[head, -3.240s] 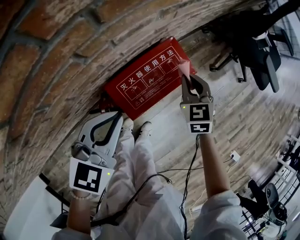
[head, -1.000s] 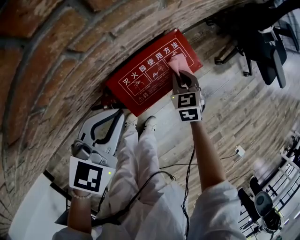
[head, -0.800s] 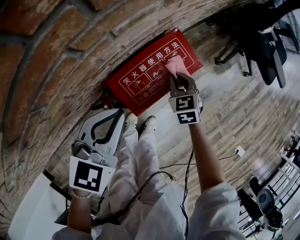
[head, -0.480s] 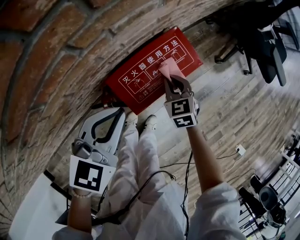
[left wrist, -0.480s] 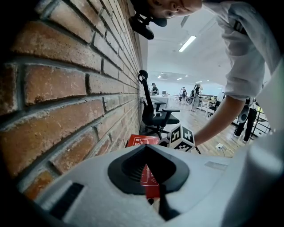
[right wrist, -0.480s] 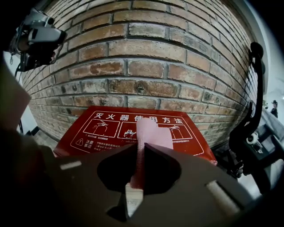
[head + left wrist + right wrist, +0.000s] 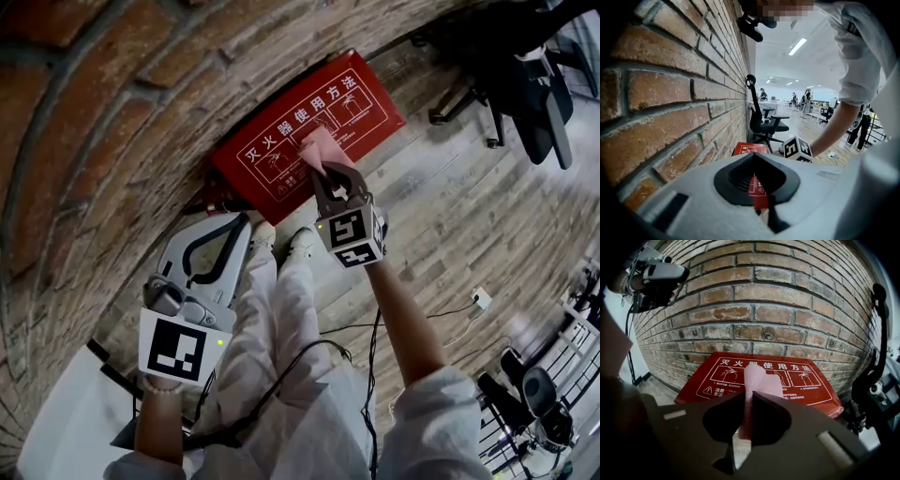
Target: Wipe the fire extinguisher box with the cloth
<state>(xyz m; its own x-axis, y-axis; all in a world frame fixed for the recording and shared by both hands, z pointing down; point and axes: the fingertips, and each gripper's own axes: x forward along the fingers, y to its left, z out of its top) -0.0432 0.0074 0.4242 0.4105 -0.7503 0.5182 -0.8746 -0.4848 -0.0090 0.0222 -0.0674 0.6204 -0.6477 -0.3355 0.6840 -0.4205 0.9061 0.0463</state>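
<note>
A red fire extinguisher box (image 7: 361,103) with white print on its lid stands on the floor at the foot of a brick wall (image 7: 94,122). My right gripper (image 7: 320,171) is shut on a pink cloth (image 7: 317,147), and the cloth rests on the lid near its middle. In the right gripper view the cloth (image 7: 758,380) sticks out past the right gripper (image 7: 749,395) over the box (image 7: 808,387). My left gripper (image 7: 236,223) hangs lower left, away from the box, shut with nothing in it. The left gripper view looks past the left gripper (image 7: 755,156) at part of the box (image 7: 743,149).
A black office chair (image 7: 525,84) stands at the upper right on the wood floor. Cables and a white plug (image 7: 480,300) lie on the floor to the right. The person's shoes (image 7: 281,246) stand just before the box. Black gear (image 7: 202,204) sits at the box's left end.
My right gripper has dragged the pink cloth leftward across the lid, from the right end to near the middle. The left gripper has stayed put.
</note>
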